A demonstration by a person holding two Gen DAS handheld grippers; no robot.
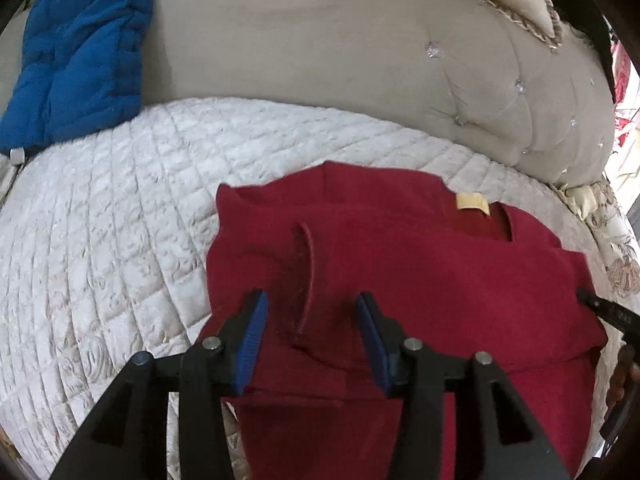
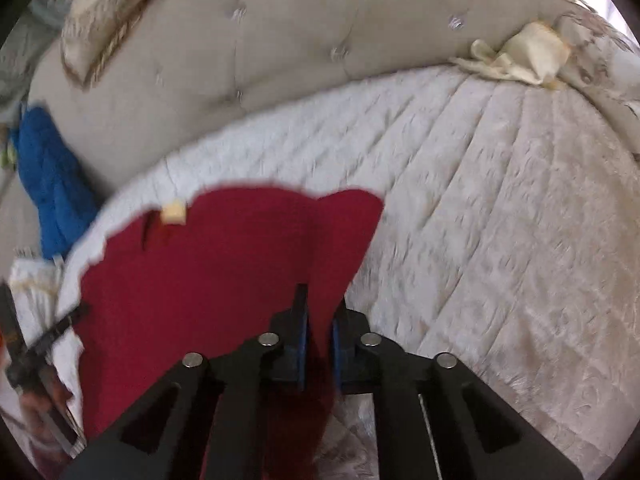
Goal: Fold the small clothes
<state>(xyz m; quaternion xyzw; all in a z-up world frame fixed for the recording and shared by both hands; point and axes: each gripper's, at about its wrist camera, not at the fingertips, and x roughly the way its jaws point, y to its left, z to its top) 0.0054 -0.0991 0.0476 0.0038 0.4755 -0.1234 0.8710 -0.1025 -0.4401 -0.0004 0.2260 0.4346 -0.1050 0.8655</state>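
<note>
A small dark red shirt (image 1: 400, 264) lies on the white quilted bed cover (image 1: 100, 240), with a yellow neck label (image 1: 473, 203) at its far edge and its left sleeve folded inward. My left gripper (image 1: 312, 312) is open just above the folded sleeve and holds nothing. In the right wrist view the red shirt (image 2: 200, 280) shows again, blurred. My right gripper (image 2: 319, 320) is shut on the shirt's right sleeve and lifts that fold off the cover. The right gripper's tip shows at the far right of the left wrist view (image 1: 600, 304).
A beige tufted headboard (image 1: 360, 60) runs behind the bed. A blue quilted garment (image 1: 80, 52) leans on it at the left. A patterned pillow (image 2: 108, 4) and a cream cloth (image 2: 520, 56) lie along the back. The quilted cover (image 2: 500, 220) extends to the right.
</note>
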